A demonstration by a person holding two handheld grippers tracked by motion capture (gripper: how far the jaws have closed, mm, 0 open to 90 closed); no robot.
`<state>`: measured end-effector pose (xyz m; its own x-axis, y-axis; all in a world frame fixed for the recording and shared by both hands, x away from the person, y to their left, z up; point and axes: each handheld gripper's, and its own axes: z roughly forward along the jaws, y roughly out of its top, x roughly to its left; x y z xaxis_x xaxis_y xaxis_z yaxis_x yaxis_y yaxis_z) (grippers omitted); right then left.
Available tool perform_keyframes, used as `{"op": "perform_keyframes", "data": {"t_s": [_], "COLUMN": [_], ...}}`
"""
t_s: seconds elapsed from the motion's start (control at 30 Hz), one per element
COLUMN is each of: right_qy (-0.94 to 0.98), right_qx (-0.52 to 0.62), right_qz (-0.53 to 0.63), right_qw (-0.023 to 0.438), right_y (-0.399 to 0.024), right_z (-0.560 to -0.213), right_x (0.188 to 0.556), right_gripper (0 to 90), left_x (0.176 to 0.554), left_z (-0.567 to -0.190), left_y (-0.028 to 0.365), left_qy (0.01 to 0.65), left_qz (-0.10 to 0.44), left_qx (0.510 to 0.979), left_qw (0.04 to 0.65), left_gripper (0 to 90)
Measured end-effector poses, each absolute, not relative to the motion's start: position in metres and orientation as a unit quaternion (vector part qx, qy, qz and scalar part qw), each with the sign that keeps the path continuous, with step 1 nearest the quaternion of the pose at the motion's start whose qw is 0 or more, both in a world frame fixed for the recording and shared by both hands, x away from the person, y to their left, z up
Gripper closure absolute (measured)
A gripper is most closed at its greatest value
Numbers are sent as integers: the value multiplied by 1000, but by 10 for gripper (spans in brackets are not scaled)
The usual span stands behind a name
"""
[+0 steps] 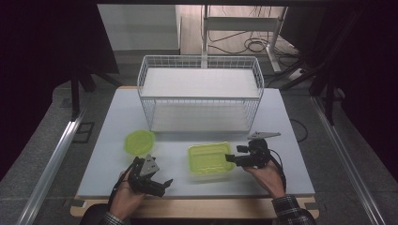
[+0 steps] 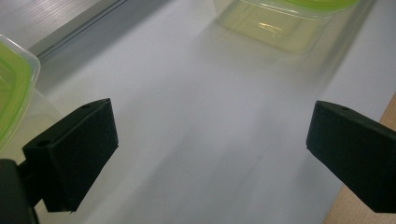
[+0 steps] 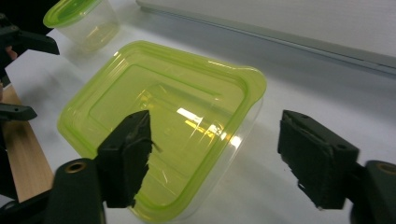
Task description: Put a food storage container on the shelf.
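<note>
At the near edge of the white table (image 1: pixel 112 136), we hold the right tongs (image 1: pixel 231 158) spread wide and empty against the 3 o'clock side of a rectangular container (image 1: pixel 210 160) with a lime-green lid. In the right gripper view one pad hangs over the lid's corner and the other stands off the clear wall, neither yet pressing. The left tongs (image 1: pixel 162 184) rest at 7 o'clock, jaws also well apart, gripping nothing. A smaller round tub (image 1: pixel 139 141) with a matching lid sits at 9 o'clock of the container; a wire basket (image 1: pixel 201 96) stands at 12 o'clock. We judge the container light, thin-walled, glossy and apparently empty: likely to flex and slip, so best pinched across the stiffer lid rim near a corner.
</note>
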<state>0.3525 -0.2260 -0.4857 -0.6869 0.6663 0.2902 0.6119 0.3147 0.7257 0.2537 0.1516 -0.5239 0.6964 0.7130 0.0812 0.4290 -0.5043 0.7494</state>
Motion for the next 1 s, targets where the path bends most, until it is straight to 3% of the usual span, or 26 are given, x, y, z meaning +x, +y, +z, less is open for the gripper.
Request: {"op": "perform_keyframes", "data": {"t_s": [0.43,0.8,1.0], "right_qy": [801,757,759], "right_qx": [424,453,458], "right_qz": [419,436,429], "right_qw": [-57,-175,-174], "right_y": [-230,-239,-234], "right_z": [-504,-512,-507], "right_x": [372,378,376], "right_gripper": [514,764,798], "left_x": [253,251,251], "left_z": [-525,-526,-526], "left_y": [149,145,146], "left_qy": [326,309,307], "left_qz": [202,211,213], "left_qx": [854,863,863], "left_qw": [352,340,339], "left_gripper": [20,20,20]}}
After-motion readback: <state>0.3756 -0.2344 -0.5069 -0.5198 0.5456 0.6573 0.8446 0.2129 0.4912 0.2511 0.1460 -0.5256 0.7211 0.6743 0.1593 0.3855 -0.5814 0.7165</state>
